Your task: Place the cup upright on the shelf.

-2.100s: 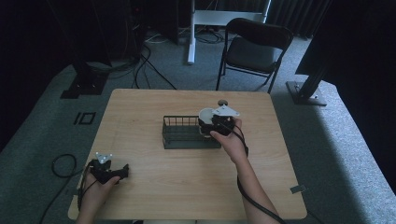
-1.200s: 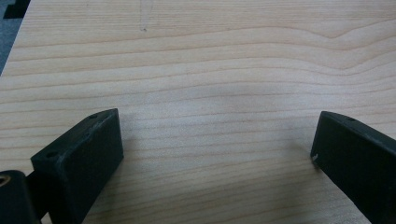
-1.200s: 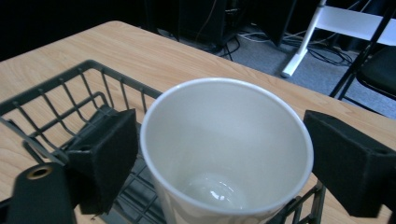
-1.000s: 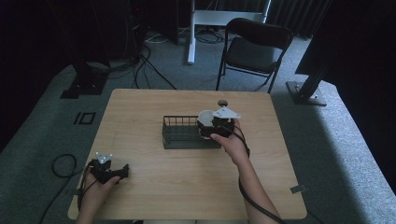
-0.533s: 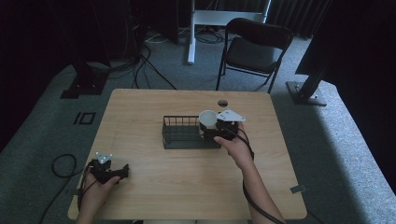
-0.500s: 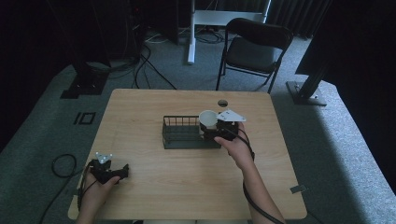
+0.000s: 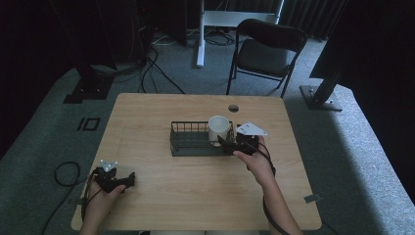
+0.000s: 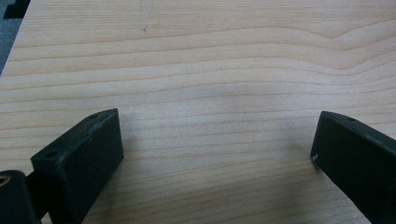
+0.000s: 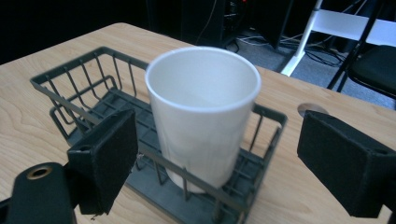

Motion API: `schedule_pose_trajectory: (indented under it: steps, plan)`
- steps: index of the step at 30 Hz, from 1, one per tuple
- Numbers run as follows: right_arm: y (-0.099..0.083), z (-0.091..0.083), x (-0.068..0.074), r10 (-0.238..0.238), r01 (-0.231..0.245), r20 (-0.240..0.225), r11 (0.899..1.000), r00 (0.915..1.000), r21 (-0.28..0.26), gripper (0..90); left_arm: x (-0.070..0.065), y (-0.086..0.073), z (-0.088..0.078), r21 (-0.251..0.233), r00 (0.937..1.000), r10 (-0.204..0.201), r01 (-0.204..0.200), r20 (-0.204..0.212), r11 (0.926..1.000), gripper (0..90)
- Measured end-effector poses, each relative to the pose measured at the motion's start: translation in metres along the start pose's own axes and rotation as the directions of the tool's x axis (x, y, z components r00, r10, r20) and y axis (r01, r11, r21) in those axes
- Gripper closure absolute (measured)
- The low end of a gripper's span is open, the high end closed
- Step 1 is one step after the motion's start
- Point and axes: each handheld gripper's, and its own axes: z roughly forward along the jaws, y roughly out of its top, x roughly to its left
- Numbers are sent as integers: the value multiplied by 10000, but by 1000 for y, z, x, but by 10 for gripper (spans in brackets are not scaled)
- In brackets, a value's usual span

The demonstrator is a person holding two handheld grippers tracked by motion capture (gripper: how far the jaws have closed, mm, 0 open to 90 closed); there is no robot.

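Here we see a white cup (image 9: 204, 112) standing upright inside a dark wire basket (image 9: 77, 84), at the basket's right end as the high view shows it (image 7: 219, 129). The basket (image 7: 188, 139) sits near the middle of the wooden desk (image 7: 195, 186).

The right gripper (image 7: 235, 144) is held just beside the basket's right end, pointing toward the cup. In the right gripper view its 2 jaws stand wide apart — released, one on each side of the cup and nearer to the camera than it, touching nothing. The right hand (image 7: 254, 161) grips the tool from behind, and a cable trails back along the forearm.

The left gripper (image 7: 115, 178) rests low on the desk near its front left corner, well apart from the basket, held by the left hand (image 7: 100, 198). In the left gripper view its 2 jaws are also spread wide — nothing between them but bare wood grain.

Beyond the desk we see a black folding chair (image 7: 266, 51) on the grey carpet, and a small round hole (image 7: 233, 107) in the desk top near its far edge.
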Motion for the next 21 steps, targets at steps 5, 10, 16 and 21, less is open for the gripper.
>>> schedule_pose_trajectory:
  steps: [5,10,16,21]
  plan:
    - [-12,-5,-5,152,-152,21,9999,9999,81,123,0,0,0,15,10000,18,-18,2,10000,27]
    - [-26,-8,-9,225,-223,-62,9993,9997,283,124,0,0,0,16,10000,16,-16,0,10000,27]
    - [-41,-13,-16,491,-491,7,9978,9988,453,124,0,0,0,3,10000,14,-14,-4,10000,27]
    - [-53,-16,-22,567,-574,128,9967,9983,579,124,0,0,0,9,10000,18,-18,-6,10000,26]
